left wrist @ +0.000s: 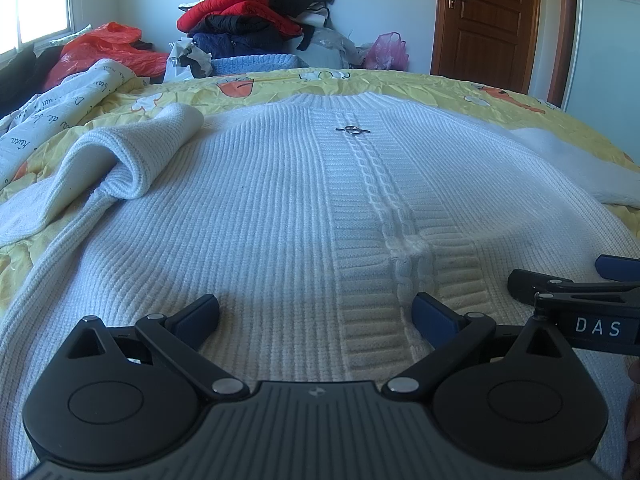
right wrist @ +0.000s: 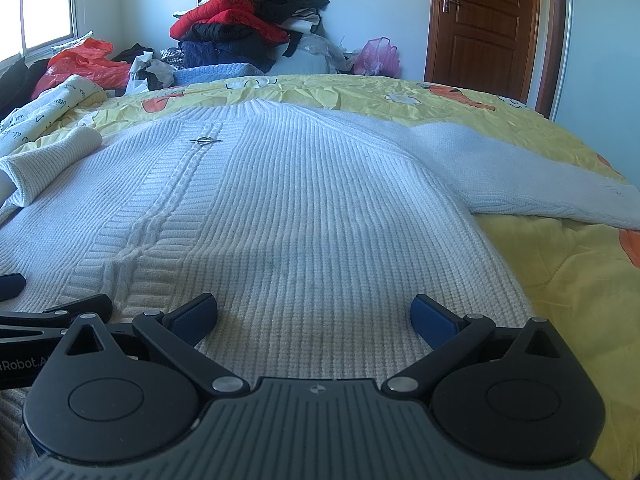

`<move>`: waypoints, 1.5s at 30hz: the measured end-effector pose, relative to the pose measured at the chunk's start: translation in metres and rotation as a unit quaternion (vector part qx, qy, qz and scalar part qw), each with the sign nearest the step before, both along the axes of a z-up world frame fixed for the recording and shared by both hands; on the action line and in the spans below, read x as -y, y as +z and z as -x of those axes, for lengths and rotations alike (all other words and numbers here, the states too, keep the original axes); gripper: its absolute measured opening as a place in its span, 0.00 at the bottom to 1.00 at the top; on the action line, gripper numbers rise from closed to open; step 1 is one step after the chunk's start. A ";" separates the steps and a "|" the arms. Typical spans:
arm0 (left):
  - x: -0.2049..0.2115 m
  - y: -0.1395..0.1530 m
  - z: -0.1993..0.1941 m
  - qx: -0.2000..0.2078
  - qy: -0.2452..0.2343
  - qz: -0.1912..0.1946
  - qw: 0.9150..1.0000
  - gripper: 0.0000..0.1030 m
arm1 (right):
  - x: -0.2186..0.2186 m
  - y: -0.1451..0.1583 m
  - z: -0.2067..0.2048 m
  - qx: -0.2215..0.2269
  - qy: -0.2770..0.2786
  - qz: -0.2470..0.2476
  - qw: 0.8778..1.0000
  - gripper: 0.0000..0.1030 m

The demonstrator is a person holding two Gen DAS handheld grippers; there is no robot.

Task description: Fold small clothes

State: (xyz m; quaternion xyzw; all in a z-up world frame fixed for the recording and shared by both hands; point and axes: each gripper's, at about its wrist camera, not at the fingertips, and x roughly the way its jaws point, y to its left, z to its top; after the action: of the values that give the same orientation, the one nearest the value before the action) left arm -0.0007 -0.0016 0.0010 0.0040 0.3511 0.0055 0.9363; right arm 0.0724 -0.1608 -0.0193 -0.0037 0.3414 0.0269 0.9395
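A white ribbed knit sweater (left wrist: 280,208) lies flat, front up, on a yellow bedspread (left wrist: 440,88). A cable braid and a small metal clasp (left wrist: 352,129) run down its middle. Its left sleeve (left wrist: 132,152) is folded over onto the body; its right sleeve (right wrist: 520,176) lies spread out on the bedspread (right wrist: 560,280). My left gripper (left wrist: 316,316) is open and empty, low over the sweater's hem near the braid. My right gripper (right wrist: 314,316) is open and empty over the hem of the sweater (right wrist: 300,208), right of the braid. The clasp (right wrist: 205,141) also shows there.
A tall pile of red, black and blue clothes (left wrist: 256,12) stands behind the bed. Orange (left wrist: 108,48) and pink (left wrist: 388,50) plastic bags lie beside it. A printed white quilt (left wrist: 52,120) lies at the left. A brown door (left wrist: 488,16) is at the back right.
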 end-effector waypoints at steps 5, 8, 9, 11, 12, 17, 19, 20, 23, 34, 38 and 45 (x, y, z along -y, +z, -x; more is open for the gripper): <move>0.000 0.000 0.000 0.000 0.000 0.000 1.000 1.00 | 0.000 0.000 0.000 0.000 0.000 0.000 1.000 1.00; 0.000 0.000 0.000 0.000 0.000 0.000 1.000 1.00 | 0.000 0.000 0.000 0.000 0.000 0.000 1.000 1.00; 0.000 0.000 0.000 0.000 0.000 0.000 1.000 1.00 | 0.000 0.000 0.000 0.000 0.000 0.000 1.000 1.00; 0.000 0.000 0.000 0.000 0.000 0.000 1.000 1.00 | 0.000 0.000 0.000 0.000 0.000 0.000 1.000 1.00; 0.000 0.000 0.000 0.000 0.000 0.000 1.000 1.00 | 0.000 0.000 0.000 0.000 0.000 0.000 1.000 1.00; 0.000 0.000 0.000 0.000 0.000 0.000 1.000 1.00 | 0.000 0.000 0.000 0.000 0.000 0.000 1.000 1.00; 0.000 0.000 0.000 0.000 0.000 0.000 1.000 1.00 | 0.000 0.000 0.000 0.000 0.000 0.000 1.000 1.00; 0.000 0.000 0.000 0.000 0.000 0.000 1.000 1.00 | 0.000 0.000 0.000 0.000 0.000 0.000 1.000 1.00; 0.000 0.000 0.000 0.000 0.000 0.000 1.000 1.00 | 0.000 0.000 0.000 0.000 0.000 0.000 1.000 1.00; 0.000 0.000 0.000 0.000 0.000 0.000 1.000 1.00 | 0.000 0.000 0.001 0.000 0.000 0.000 1.000 1.00; 0.000 0.000 0.000 0.000 0.000 0.000 1.000 1.00 | -0.001 0.000 0.001 0.000 0.000 0.000 1.000 1.00; 0.000 0.000 0.000 0.000 0.000 0.000 1.000 1.00 | 0.011 0.011 0.003 -0.020 0.027 -0.014 0.999 0.99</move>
State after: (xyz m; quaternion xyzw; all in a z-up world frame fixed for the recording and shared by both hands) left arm -0.0008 -0.0016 0.0008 0.0043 0.3510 0.0056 0.9364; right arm 0.0690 -0.1723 -0.0080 0.0007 0.3592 0.0569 0.9315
